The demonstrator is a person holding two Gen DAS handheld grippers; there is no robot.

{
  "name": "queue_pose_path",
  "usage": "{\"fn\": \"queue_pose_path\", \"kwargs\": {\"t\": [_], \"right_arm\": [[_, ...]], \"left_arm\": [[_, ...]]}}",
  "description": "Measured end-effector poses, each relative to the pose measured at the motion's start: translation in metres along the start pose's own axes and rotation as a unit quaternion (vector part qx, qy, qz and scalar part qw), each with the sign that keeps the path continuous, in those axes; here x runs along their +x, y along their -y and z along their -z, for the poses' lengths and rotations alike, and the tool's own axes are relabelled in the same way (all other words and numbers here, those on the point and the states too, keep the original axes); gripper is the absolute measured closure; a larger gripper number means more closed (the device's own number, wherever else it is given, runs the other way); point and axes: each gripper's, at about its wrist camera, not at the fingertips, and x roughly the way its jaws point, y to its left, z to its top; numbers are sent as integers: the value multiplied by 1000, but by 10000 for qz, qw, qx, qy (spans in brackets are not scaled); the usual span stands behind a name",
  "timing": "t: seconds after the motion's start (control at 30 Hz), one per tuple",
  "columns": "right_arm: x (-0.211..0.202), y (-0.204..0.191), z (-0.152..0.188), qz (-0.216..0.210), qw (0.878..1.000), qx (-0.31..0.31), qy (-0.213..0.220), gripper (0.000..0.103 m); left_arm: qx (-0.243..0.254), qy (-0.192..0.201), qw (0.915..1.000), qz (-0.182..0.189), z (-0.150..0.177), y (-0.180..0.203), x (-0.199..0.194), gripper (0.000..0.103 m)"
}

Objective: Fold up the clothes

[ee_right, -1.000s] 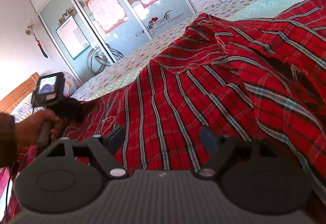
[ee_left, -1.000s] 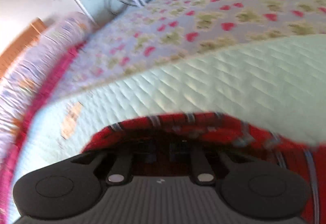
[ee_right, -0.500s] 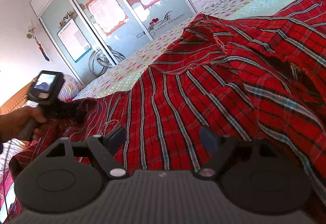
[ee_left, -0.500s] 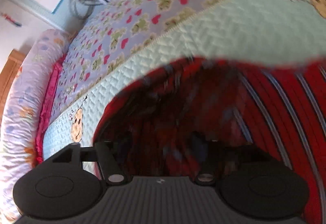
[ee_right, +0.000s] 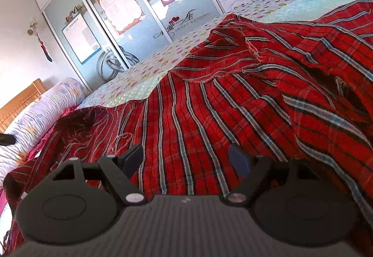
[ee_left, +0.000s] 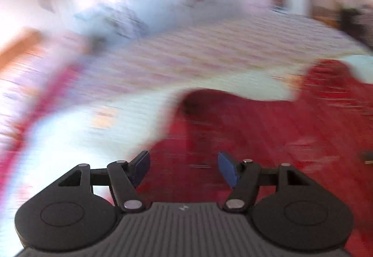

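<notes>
Coarse woven plaid cloth (ee_right: pixel 233 103) on a quilted, matt bedspread (ee_right: pixel 130 91) — glossy glass wardrobe doors (ee_right: pixel 139 23) behind.

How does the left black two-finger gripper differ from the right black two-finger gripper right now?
The left gripper has just been opening, with nothing between its jaws; the right gripper stands open over the red plaid garment. The left view is motion-blurred; the right view is sharp. Both are open, holding nothing.

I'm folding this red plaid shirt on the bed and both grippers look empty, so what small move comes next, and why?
Probably bring the left gripper back down to the shirt's rumpled near-left edge. Its jaws have just been opening with nothing between them, the right gripper is open over the cloth, and the shirt lies wrinkled, not yet folded.
</notes>
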Motion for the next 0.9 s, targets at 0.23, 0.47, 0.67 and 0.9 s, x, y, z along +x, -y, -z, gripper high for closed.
{"fn": "queue_pose_path", "kwargs": {"t": [0.23,0.47,0.67,0.9], "right_arm": [[-1,2,0,-22,10000,32,5,22],[1,4,1,-50,10000,65,20,22],[1,4,1,-36,10000,46,12,22],[0,3,1,-24,10000,35,7,22]], "left_arm": [[41,-872,9887,-1219,34,-60,59,25],[-1364,-1535,9607,-1866,74,-137,84,26],[-1628,-1638,9712,-583,100,-148,68,26],[-1432,-1135,9831,141,80,-102,39,21]]}}
